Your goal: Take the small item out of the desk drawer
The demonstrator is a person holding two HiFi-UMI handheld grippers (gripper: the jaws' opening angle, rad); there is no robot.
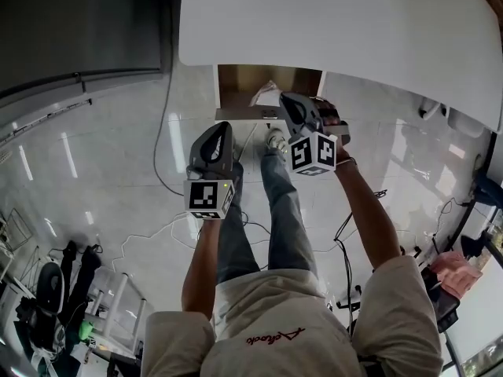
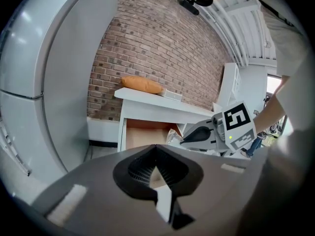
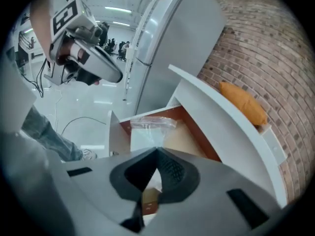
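Under the white desk (image 1: 338, 22) a drawer (image 1: 236, 81) with a brown inside stands pulled out. A clear plastic bag (image 1: 263, 93) with something small inside rises at its front right. My right gripper (image 1: 281, 96) is at the drawer's mouth. In the right gripper view the bag (image 3: 147, 127) runs from the drawer (image 3: 197, 127) under the right gripper (image 3: 157, 150), whose jaws are closed on its near end. My left gripper (image 1: 222, 126) hangs lower left of the drawer, apart from it. In its own view the left gripper (image 2: 156, 147) is shut and empty, facing the drawer (image 2: 145, 136).
An orange cushion-like object (image 2: 141, 84) lies on the desk top against a brick wall (image 2: 162, 43). A tall grey cabinet (image 2: 59, 82) stands left of the desk. Cables (image 1: 161, 155) trail over the glossy floor, and the person's legs (image 1: 283, 210) stand before the drawer.
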